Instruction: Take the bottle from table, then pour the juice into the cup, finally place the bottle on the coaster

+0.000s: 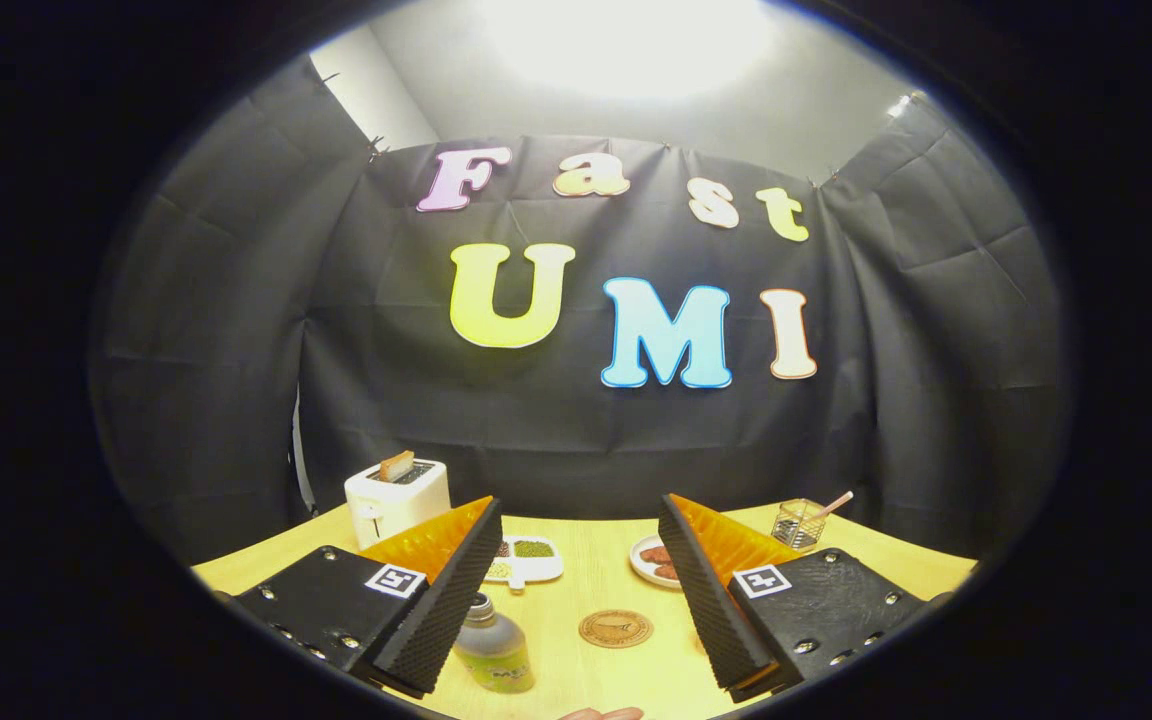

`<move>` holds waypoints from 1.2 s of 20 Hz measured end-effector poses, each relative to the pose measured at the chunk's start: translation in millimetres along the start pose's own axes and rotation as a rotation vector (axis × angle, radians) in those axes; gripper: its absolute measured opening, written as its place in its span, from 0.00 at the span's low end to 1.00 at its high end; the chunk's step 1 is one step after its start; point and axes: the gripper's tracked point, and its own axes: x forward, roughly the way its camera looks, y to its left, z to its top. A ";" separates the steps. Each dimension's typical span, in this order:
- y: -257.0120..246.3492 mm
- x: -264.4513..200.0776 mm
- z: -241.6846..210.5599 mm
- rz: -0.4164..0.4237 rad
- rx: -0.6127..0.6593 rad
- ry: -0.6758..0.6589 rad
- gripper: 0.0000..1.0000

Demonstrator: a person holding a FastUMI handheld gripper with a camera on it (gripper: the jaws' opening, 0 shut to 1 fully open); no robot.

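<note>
A small bottle (492,650) of yellowish juice with a grey cap stands upright on the wooden table (586,575), close beside my left finger and below it. A round brown coaster (615,628) lies flat between the two fingers, a little to the right of the bottle. My gripper (576,530) hangs above the table, open wide, with nothing between its fingers (436,610).
Beyond the fingers stand a white toaster (397,500) with a slice of bread, a white dish (526,558) with green and pale contents, a plate (652,562) of brownish food partly behind the right finger, and a wire holder (799,523) with a stick. A fingertip (601,713) shows at the table's near edge.
</note>
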 end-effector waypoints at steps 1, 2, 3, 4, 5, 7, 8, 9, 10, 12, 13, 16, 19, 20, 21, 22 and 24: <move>6.8 0.5 -7.9 0.013 -0.007 0.006 0.97; 12.9 1.1 -16.1 0.022 -0.015 0.014 0.96; 19.7 2.0 -24.4 0.037 -0.021 0.020 0.96; 25.5 3.1 -31.5 0.046 -0.029 0.023 0.96; 30.4 4.8 -39.5 0.048 -0.034 0.027 0.96; 42.3 8.8 -53.8 0.059 -0.037 0.028 0.96; 46.9 11.8 -61.1 0.063 -0.036 0.034 0.96; 51.6 13.6 -71.1 0.069 -0.037 0.043 0.97; 56.3 15.8 -77.8 0.078 -0.036 0.050 0.97; 62.3 19.6 -89.9 0.086 -0.049 0.062 0.96; 61.6 21.5 -96.9 0.081 -0.069 0.073 0.97; 67.6 28.1 -118.3 0.089 -0.078 0.098 0.97; 65.1 31.5 -130.6 0.082 -0.075 0.108 0.97; 65.0 32.5 -135.9 0.084 -0.075 0.118 0.97; 67.3 34.2 -144.5 0.094 -0.072 0.132 0.97; 67.1 34.9 -150.8 0.096 -0.068 0.151 0.97; 68.1 34.9 -153.9 0.108 -0.053 0.152 0.97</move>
